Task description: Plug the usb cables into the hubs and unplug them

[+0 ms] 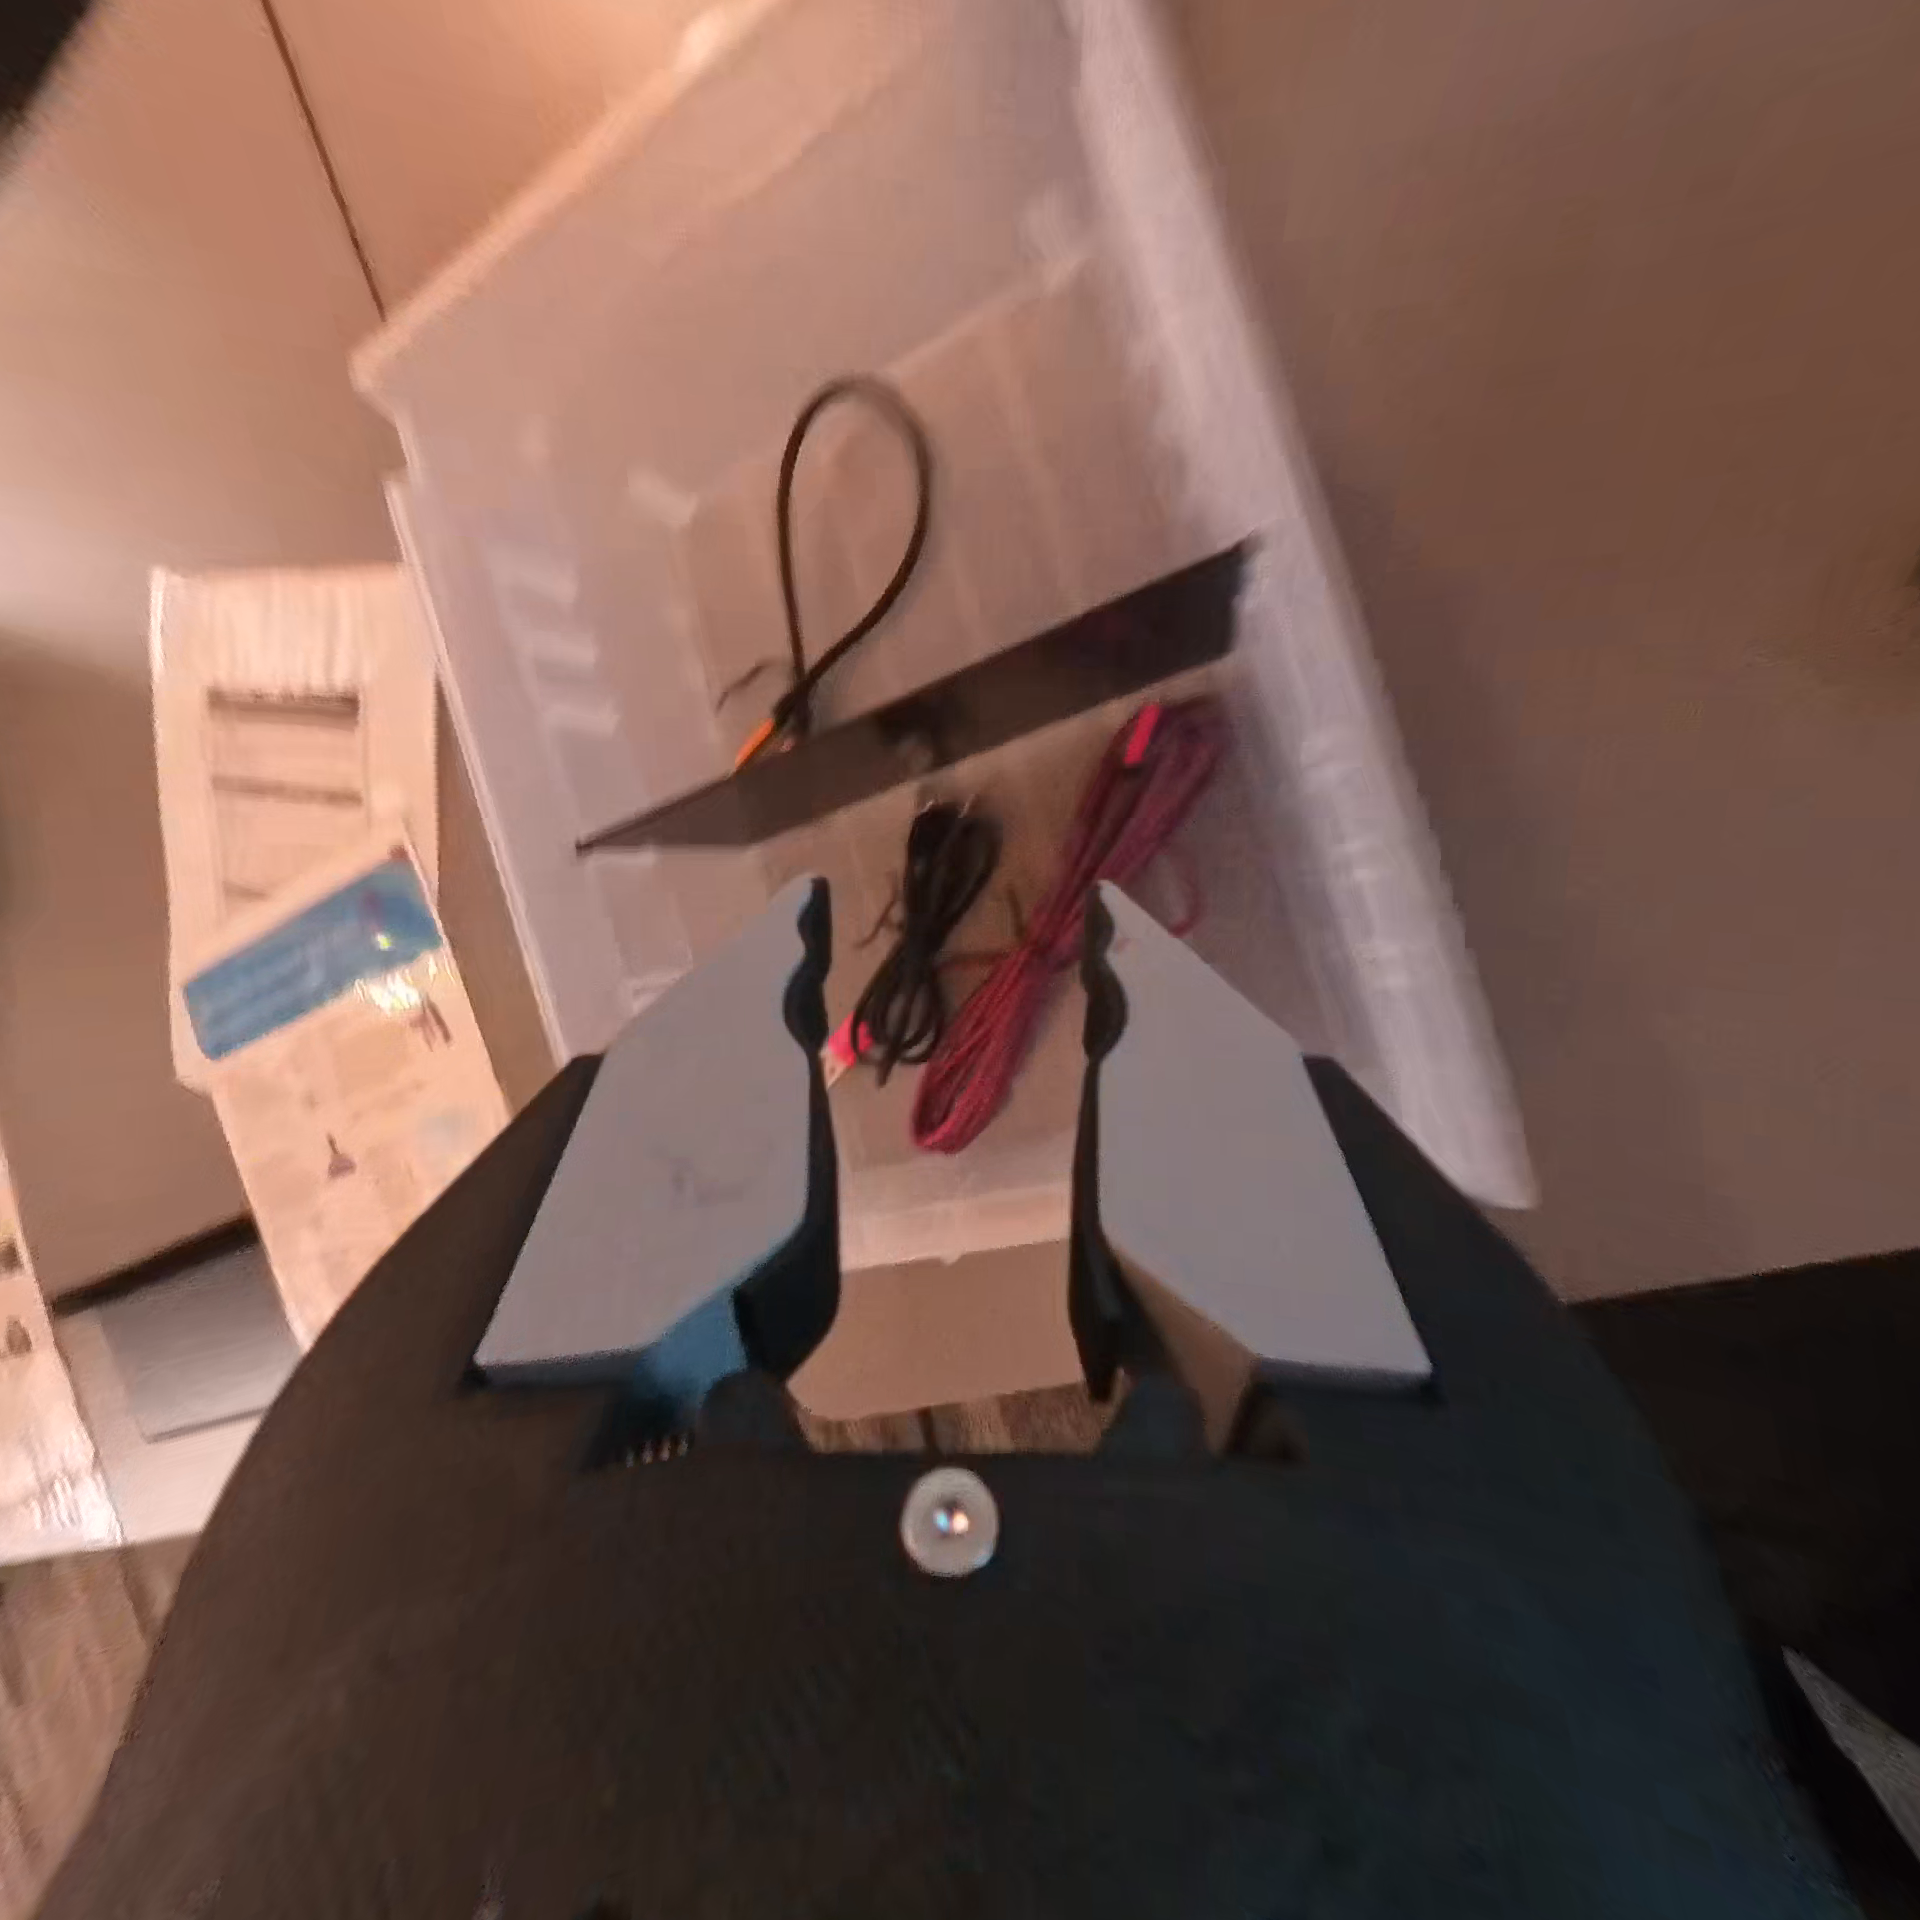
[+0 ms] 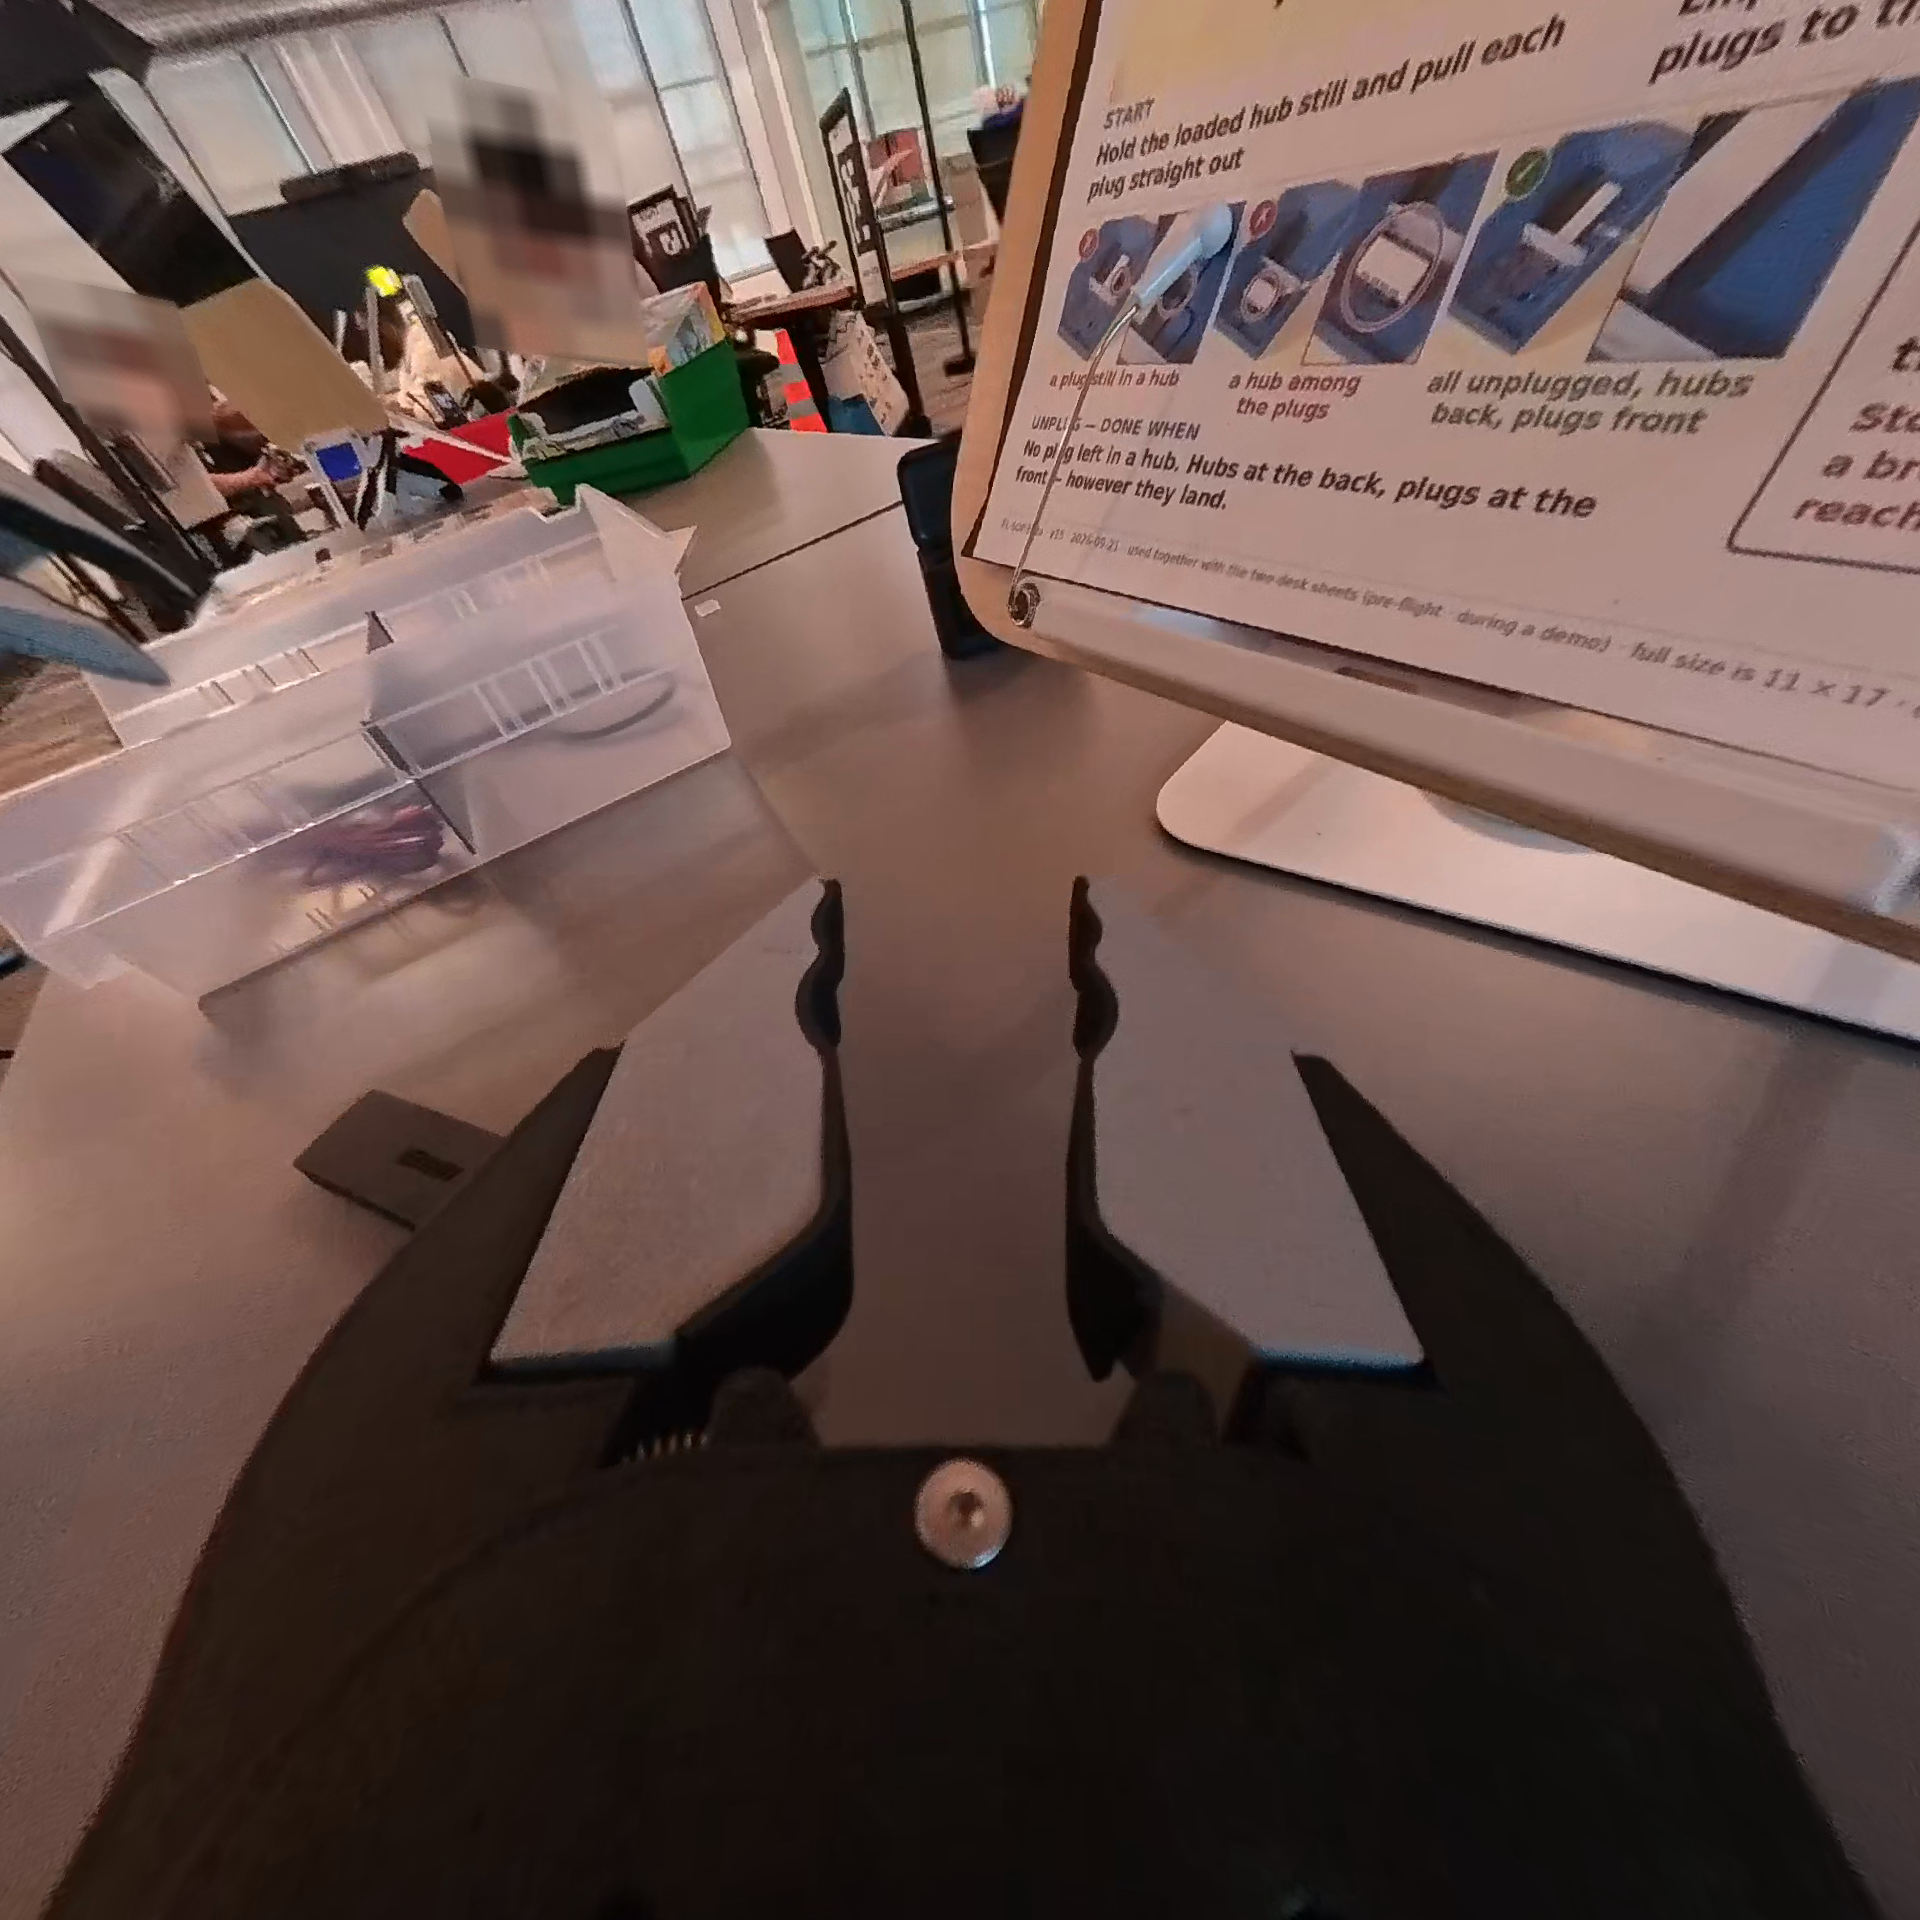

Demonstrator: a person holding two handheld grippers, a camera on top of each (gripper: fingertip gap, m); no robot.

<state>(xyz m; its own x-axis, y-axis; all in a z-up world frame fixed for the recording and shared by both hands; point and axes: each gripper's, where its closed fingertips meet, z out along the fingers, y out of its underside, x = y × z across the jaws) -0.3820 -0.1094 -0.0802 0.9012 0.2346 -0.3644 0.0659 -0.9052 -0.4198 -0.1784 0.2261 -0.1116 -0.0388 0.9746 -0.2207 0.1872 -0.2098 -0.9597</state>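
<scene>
Grey tabletop carrying divided clear bin; left tool spread above its red cable; right tool spread, idle. Descend squarely onto one plug.

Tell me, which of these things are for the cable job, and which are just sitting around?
For the job:
- clear divided bin
- red cable
- black cable
- looped dark cable behind the black divider
- left gripper and right gripper, both open and empty

Lying about:
- instruction board
- green bin
- small dark flat piece

Black cable, magenta cable, frosted clear bin, green crate
</scene>
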